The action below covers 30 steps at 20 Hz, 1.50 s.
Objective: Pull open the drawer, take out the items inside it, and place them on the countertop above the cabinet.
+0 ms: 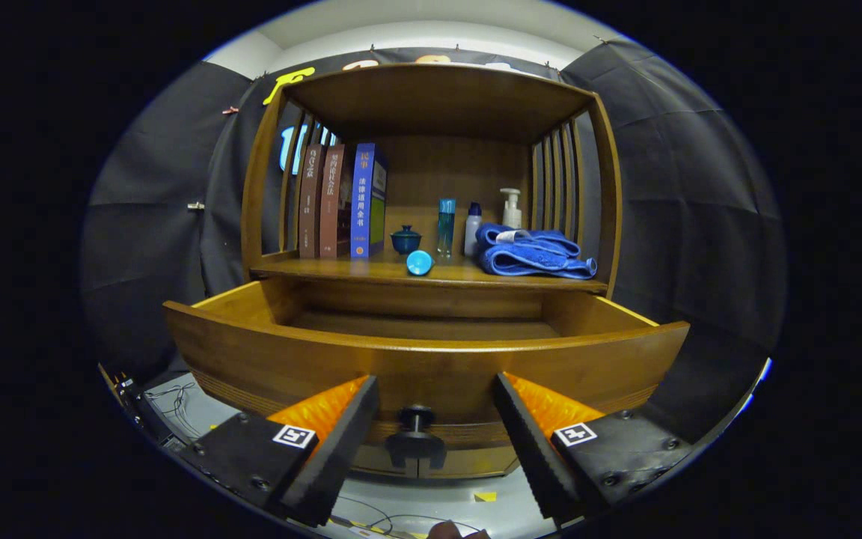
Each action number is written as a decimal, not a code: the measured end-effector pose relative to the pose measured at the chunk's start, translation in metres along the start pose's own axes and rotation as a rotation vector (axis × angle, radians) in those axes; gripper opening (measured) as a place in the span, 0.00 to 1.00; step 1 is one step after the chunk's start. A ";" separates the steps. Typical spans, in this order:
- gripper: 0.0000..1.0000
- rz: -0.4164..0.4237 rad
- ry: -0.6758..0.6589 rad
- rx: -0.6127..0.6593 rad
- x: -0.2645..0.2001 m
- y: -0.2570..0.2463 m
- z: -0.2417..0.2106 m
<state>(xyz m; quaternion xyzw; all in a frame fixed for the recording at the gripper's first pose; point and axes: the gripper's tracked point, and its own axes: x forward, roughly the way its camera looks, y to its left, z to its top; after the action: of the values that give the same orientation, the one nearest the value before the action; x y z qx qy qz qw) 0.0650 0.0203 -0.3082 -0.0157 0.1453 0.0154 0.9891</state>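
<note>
A wooden cabinet stands ahead with its drawer (431, 359) pulled out toward me. The drawer's inside shows bare wood at the back; its near floor is hidden behind the front panel. A dark round knob (416, 416) sits on the drawer front, between my fingers and a little ahead of them. My gripper (437, 400) is open, its fingers apart on either side of the knob without touching it. On the countertop (371, 271) above the drawer lie a blue folded towel (532, 254), a small blue cup on its side (419, 262), a dark blue lidded cup (405, 239) and bottles.
Three upright books (341, 201) stand at the countertop's left. A tall teal bottle (446, 226), a small white bottle (472, 229) and a pump bottle (510, 209) stand behind the towel. Slatted side walls and a wooden top enclose the shelf. Cables lie on the floor below.
</note>
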 end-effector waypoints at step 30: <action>1.00 -0.023 0.086 -0.009 0.134 0.010 0.021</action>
<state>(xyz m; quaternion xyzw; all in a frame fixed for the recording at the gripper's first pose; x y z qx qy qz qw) 0.1988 0.0347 -0.3264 -0.0224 0.1876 0.0040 0.9820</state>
